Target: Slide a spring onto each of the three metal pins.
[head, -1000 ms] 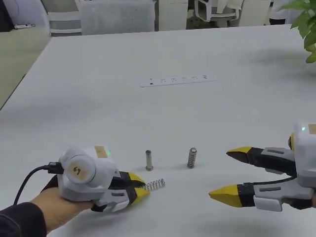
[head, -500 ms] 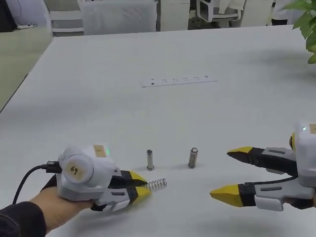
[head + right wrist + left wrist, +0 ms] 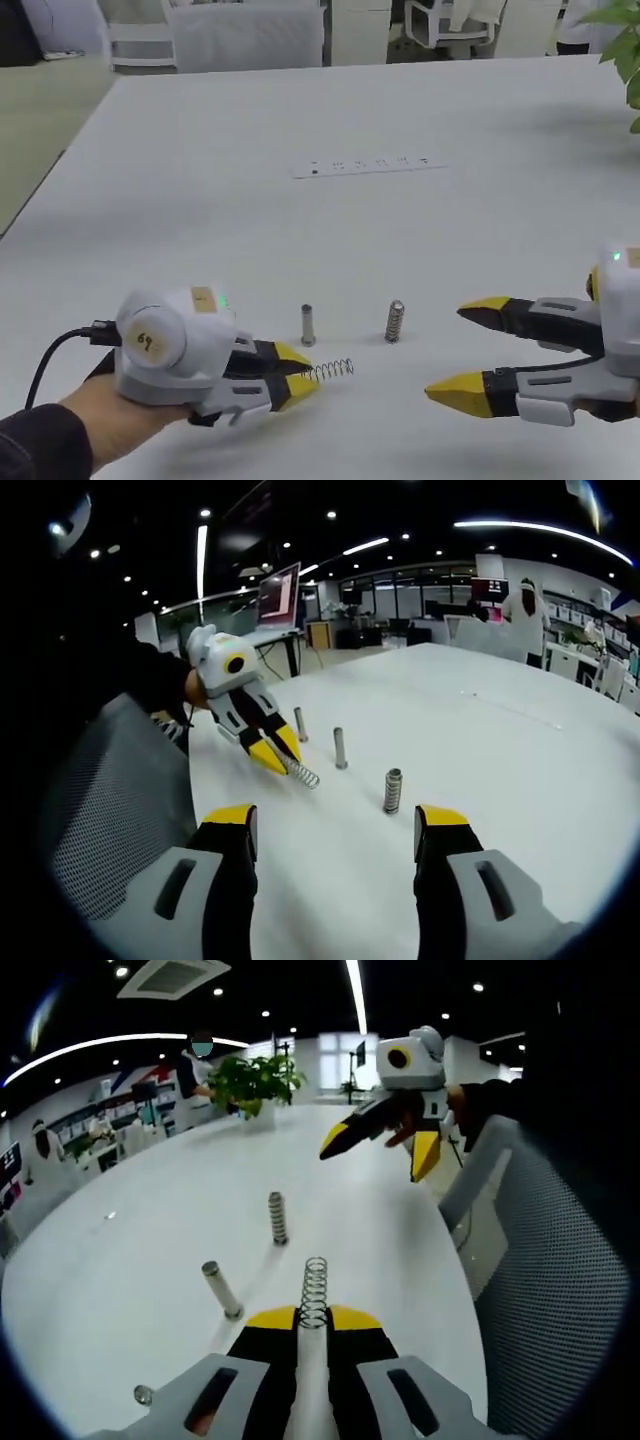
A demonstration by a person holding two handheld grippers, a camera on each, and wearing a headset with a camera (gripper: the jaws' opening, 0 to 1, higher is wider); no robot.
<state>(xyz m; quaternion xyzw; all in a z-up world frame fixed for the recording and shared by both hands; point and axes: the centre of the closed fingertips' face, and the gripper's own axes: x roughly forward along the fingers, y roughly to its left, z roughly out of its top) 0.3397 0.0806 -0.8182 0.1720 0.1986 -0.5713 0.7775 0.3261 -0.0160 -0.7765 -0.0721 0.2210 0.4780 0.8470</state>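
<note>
While the spring [image 3: 333, 369] projects level from the clamped tips of the left gripper [image 3: 308, 377], near the bare pin [image 3: 308, 326], a neighbouring pin [image 3: 396, 321] carries its own spring, and the right gripper [image 3: 445, 352] gapes wide, empty.

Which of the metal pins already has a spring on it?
The rightmost pin in the head view, nearest the right gripper: a coil wraps its shaft. The middle pin and far pin stand bare; the left gripper holds a loose spring.
</note>
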